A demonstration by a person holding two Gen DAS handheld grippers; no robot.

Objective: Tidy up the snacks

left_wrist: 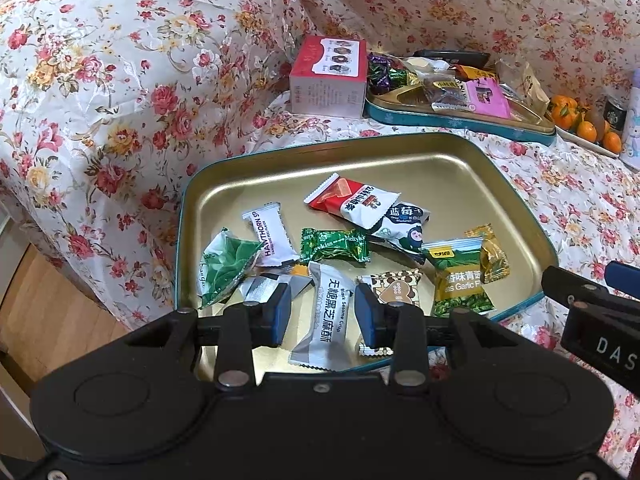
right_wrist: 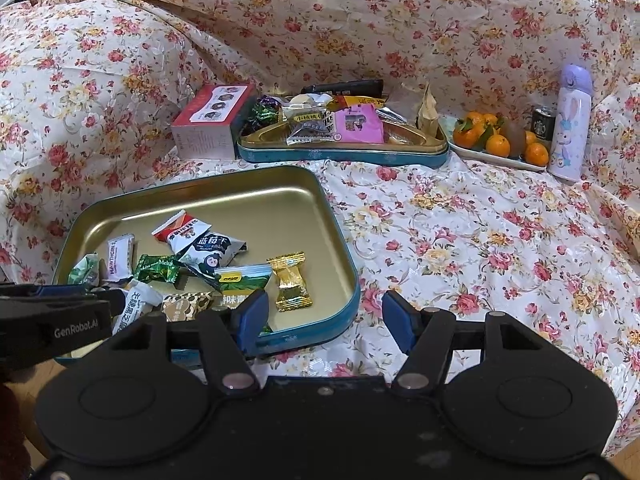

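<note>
The black sesame crisp packet point(left_wrist: 325, 318) lies at the near edge of the gold tray point(left_wrist: 400, 160), between the parted fingers of my left hand-held gripper point(left_wrist: 322, 312), not gripped, while my right hand-held gripper point(right_wrist: 324, 316) hangs released over the tray's right rim and the floral cloth point(right_wrist: 480, 240).

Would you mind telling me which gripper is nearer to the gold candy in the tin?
Right. The right gripper is open over the tin's near corner, just beside the gold candy; the left gripper straddles the grey sesame packet farther left.
</note>
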